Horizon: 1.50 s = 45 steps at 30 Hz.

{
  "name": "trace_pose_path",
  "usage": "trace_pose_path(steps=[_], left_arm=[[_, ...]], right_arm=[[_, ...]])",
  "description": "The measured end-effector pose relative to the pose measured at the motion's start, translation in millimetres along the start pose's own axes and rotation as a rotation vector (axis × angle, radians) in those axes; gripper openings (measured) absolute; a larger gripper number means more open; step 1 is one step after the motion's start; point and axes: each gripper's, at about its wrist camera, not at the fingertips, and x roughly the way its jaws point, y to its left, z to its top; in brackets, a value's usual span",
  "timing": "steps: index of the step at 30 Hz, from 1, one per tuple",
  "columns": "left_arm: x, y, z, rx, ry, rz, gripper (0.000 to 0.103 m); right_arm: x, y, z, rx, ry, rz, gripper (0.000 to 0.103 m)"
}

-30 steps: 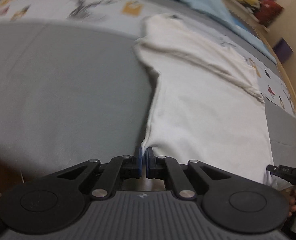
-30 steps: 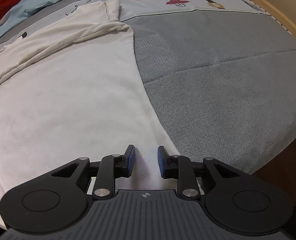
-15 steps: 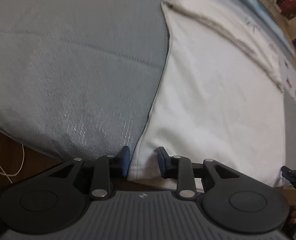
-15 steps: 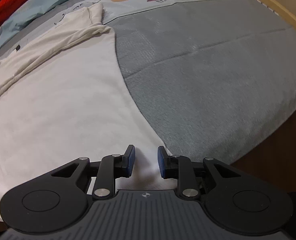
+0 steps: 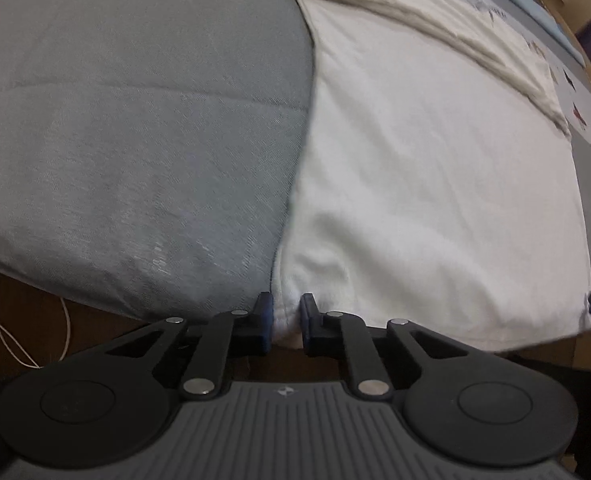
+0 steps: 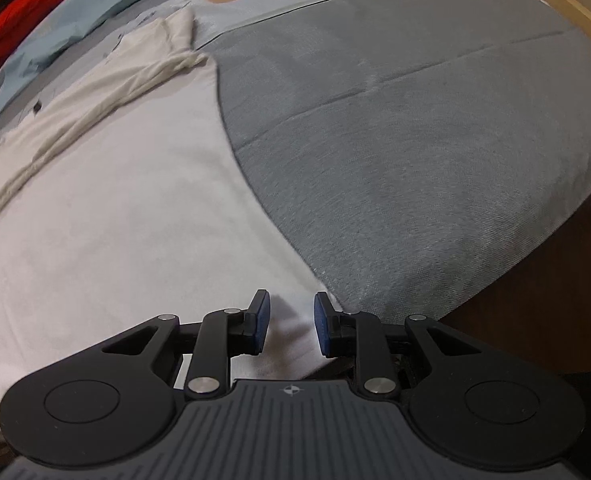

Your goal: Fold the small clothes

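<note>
Far ahead of the left tool [image 5: 286,316], the shirt [image 5: 435,168] runs off the top edge. Beyond the right tool [image 6: 288,322], red cloth [image 6: 27,12] is cropped and blurred.

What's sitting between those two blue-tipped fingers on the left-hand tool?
In the left wrist view, the near corner of the white shirt lies between the left gripper's open fingers; they have not yet closed on it.

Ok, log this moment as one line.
phase: hem grasp | left gripper: open, straddling near-left corner of white shirt | right gripper: open over near-right corner | shirt: flat on grey mattress
</note>
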Motion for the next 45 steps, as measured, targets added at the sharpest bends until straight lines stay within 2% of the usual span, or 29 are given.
trace_pose_path(steps=[4, 8, 11, 14, 18, 22, 23, 25, 26, 30, 32, 34, 37, 41, 45], left_arm=[[-19.1, 6.2, -5.4, -0.064, -0.057, -0.017, 0.014], [-16.5, 12.6, -5.0, -0.108, -0.045, -0.022, 0.016], [-11.8, 18.0, -0.4, -0.145, -0.039, -0.043, 0.029], [-4.2, 13.3, 2.5, -0.131, -0.023, -0.033, 0.035], [6.6, 11.7, 4.8, -0.138, -0.009, 0.008, 0.035], [8.9, 5.1, 3.0, -0.090, -0.019, 0.030, 0.036], [8.7, 3.3, 2.6, -0.075, -0.023, 0.035, 0.035], [5.7, 0.6, 1.2, -0.050, -0.037, 0.036, 0.017], [4.3, 0.0, 1.4, -0.045, -0.042, 0.020, 0.006], [-11.7, -0.7, -0.3, -0.050, -0.093, -0.016, 0.006], [-13.0, 0.6, 0.3, -0.064, -0.090, -0.029, 0.006], [-6.8, 3.3, 0.7, -0.084, -0.057, -0.017, 0.007], [0.0, 2.3, 1.9, -0.080, -0.030, -0.003, 0.007], [3.2, -1.9, -0.5, -0.066, -0.027, 0.012, 0.012], [4.1, -3.0, -0.3, -0.058, -0.028, 0.016, 0.012]], right_arm=[[-1.2, -0.7, -2.0, -0.007, -0.002, 0.000, 0.025], [4.6, 3.3, -3.7, -0.033, 0.019, -0.006, 0.025], [5.3, 8.6, -4.9, -0.063, 0.019, -0.023, 0.025], [6.9, 11.0, -5.8, -0.081, 0.023, -0.027, 0.026], [9.3, 11.8, -6.2, -0.104, 0.024, -0.025, 0.026], [11.7, 13.8, -8.1, -0.110, 0.012, -0.027, 0.026], [11.5, 14.8, -9.1, -0.115, 0.008, -0.024, 0.028], [10.1, 16.7, -10.4, -0.127, -0.008, -0.020, 0.021], [8.5, 16.5, -10.9, -0.127, -0.014, -0.008, 0.000], [-6.9, 12.7, -9.0, -0.092, -0.074, 0.030, 0.000], [-11.9, 9.1, -6.9, -0.073, -0.088, 0.041, 0.000], [-8.4, 5.6, -6.8, -0.061, -0.071, 0.011, 0.000], [7.4, -1.2, -9.9, -0.018, 0.016, -0.008, 0.003], [6.7, 4.5, -11.5, -0.056, 0.004, -0.016, 0.004], [7.2, 6.5, -11.9, -0.072, 0.002, -0.016, 0.004]])
